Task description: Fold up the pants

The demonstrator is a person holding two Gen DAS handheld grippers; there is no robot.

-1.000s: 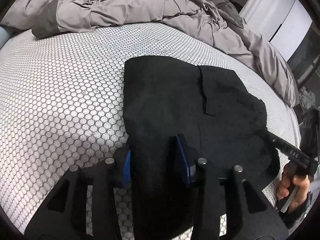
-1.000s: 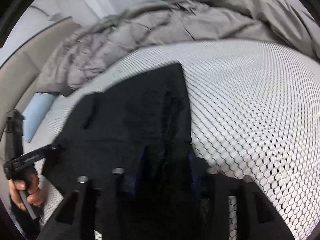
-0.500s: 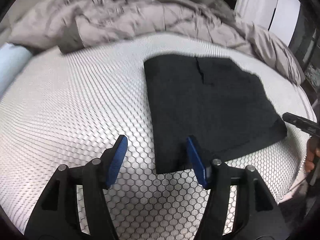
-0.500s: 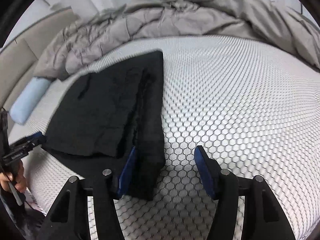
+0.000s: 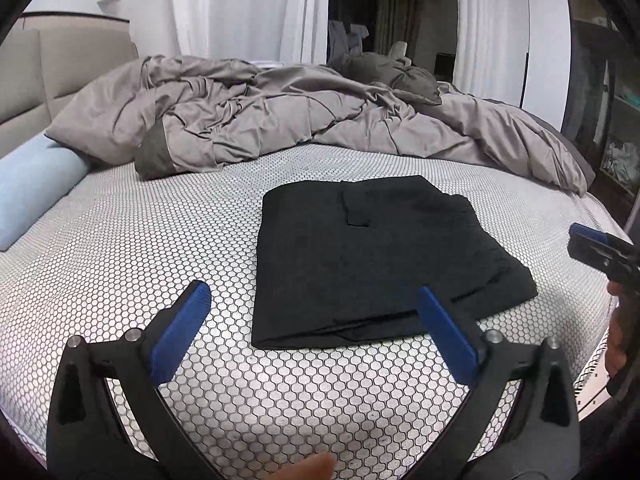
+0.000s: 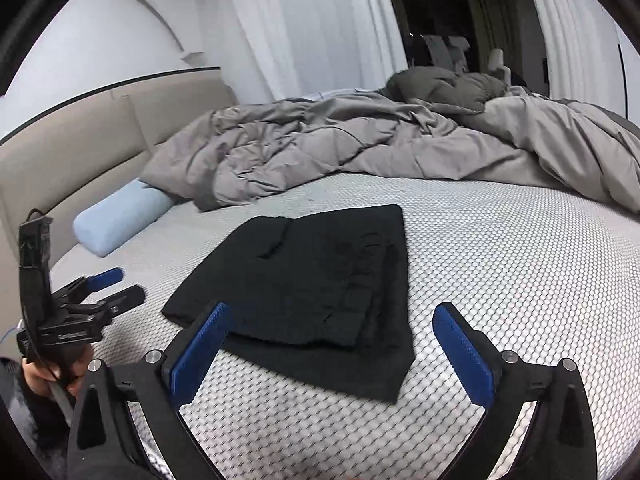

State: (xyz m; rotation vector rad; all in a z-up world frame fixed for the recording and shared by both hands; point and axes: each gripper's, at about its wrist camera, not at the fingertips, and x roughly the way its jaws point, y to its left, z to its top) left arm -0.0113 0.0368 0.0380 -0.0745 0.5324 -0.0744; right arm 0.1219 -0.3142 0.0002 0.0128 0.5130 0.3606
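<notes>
The left gripper (image 5: 314, 322) hung above the mattress (image 5: 120, 264) with its blue pads (image 5: 180, 332) spread wide and still opening, nothing between them but bare honeycomb-patterned cover. Just ahead of it, slightly toward its right finger, lay the black pants (image 5: 372, 256), folded into a flat rectangle on the mattress and touched by neither tool. The right gripper (image 6: 334, 354) hovered in the same way, its jaws likewise opening with its pads (image 6: 460, 356) clear of the cloth; the near corner of the pants (image 6: 320, 288) lay just beyond its left finger, and the layered folded edge ran away from it up the middle of its view. From the right gripper's camera, the left gripper (image 6: 114, 286) showed off to its left, gripped by a hand (image 6: 52, 376) low at the edge of the bed. Farther out, beyond the pants, a rumpled grey duvet (image 5: 280, 120) was heaped across the far side of the mattress, and a pale blue bolster pillow (image 6: 120, 220) lay to the left against a beige padded headboard (image 6: 80, 152).
</notes>
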